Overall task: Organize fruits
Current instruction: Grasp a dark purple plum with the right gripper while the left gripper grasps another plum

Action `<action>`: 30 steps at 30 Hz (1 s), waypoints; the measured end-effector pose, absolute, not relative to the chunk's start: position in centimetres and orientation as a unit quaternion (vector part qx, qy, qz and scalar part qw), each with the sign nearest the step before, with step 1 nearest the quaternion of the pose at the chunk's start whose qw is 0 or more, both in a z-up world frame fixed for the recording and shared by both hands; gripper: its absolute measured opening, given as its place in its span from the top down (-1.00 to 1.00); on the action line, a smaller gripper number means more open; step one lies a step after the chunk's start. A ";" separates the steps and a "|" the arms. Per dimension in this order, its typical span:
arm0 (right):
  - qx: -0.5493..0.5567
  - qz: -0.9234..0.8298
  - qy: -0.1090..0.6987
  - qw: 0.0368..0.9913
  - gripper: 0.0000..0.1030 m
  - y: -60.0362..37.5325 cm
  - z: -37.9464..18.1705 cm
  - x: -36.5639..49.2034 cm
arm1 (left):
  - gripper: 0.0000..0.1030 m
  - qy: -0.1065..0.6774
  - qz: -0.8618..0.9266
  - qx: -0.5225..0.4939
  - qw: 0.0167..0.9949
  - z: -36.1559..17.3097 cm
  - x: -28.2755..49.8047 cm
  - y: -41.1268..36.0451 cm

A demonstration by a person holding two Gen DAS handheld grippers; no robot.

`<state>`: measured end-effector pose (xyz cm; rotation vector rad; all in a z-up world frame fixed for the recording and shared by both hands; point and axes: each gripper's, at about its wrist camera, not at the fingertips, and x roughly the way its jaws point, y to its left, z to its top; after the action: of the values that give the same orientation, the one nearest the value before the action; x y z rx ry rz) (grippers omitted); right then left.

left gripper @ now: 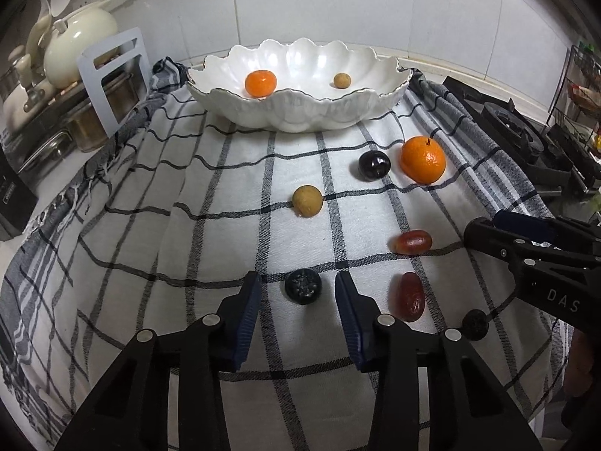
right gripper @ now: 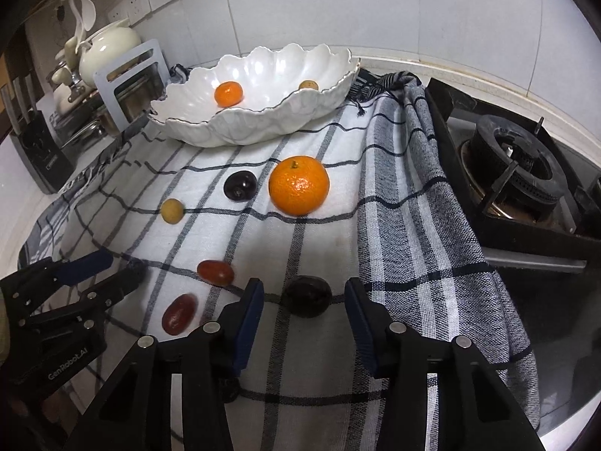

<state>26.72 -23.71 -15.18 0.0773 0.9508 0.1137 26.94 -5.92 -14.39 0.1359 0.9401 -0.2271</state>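
1. The left gripper hangs low over the checked cloth, its jaws released on either side of a small dark berry, with a clear gap on each side.
2. The right gripper is likewise unclenched, its jaws flanking a dark round fruit without pressing it.
3. Two red oblong fruits lie between the grippers, one near and one farther.
4. Farther out on the cloth sit a tan ball-shaped fruit, a dark plum and, just right of it, a large orange.
5. At the far edge stands a white scalloped bowl holding a small orange on the left and a small tan fruit on the right, well apart.
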 end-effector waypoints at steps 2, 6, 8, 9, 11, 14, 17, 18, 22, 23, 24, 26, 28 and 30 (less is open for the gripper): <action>0.041 0.055 0.460 0.885 0.13 -23.7 -15.4 26.8 | 0.30 0.456 -0.112 0.065 0.881 -14.6 27.1 -6.0; 0.041 0.055 0.463 0.884 0.18 -23.7 -15.6 27.0 | 0.38 0.462 -0.115 0.066 0.877 -15.0 27.3 -6.2; 0.043 0.055 0.464 0.883 0.19 -23.7 -15.7 27.0 | 0.43 0.464 -0.117 0.067 0.875 -15.1 27.4 -6.2; 0.044 0.056 0.465 0.882 0.20 -23.7 -15.8 27.0 | 0.45 0.465 -0.118 0.067 0.875 -15.2 27.5 -6.2; 0.047 0.059 0.468 0.880 0.28 -23.7 -16.0 27.1 | 0.47 0.468 -0.119 0.066 0.873 -15.3 27.5 -6.2; 0.045 0.059 0.471 0.879 0.34 -23.6 -16.2 27.1 | 0.48 0.468 -0.118 0.069 0.873 -15.5 27.5 -6.4; 0.040 0.057 0.471 0.880 0.39 -23.6 -16.4 27.0 | 0.52 0.468 -0.118 0.071 0.873 -15.6 27.5 -6.5; 0.039 0.058 0.471 0.880 0.39 -23.6 -16.3 26.9 | 0.54 0.468 -0.119 0.068 0.873 -15.6 27.6 -6.4; 0.038 0.059 0.469 0.881 0.39 -23.7 -16.3 26.7 | 0.56 0.468 -0.117 0.060 0.874 -15.6 27.6 -6.3; 0.038 0.060 0.468 0.881 0.39 -23.7 -16.2 26.7 | 0.56 0.467 -0.116 0.059 0.875 -15.5 27.6 -6.3; 0.037 0.061 0.467 0.881 0.39 -23.7 -16.1 26.6 | 0.56 0.464 -0.115 0.059 0.876 -15.4 27.5 -6.3; 0.034 0.062 0.463 0.884 0.39 -23.6 -15.9 26.4 | 0.56 0.459 -0.112 0.059 0.880 -15.1 27.3 -6.3; 0.033 0.064 0.460 0.885 0.39 -23.7 -15.6 26.2 | 0.56 0.453 -0.112 0.058 0.882 -14.8 27.2 -6.3; 0.034 0.067 0.456 0.887 0.39 -23.7 -15.3 26.1 | 0.56 0.448 -0.111 0.056 0.885 -14.4 27.0 -6.3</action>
<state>26.12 -23.67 -15.30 0.0702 0.9487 0.1393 26.95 -6.30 -14.40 0.1166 0.9325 -0.2304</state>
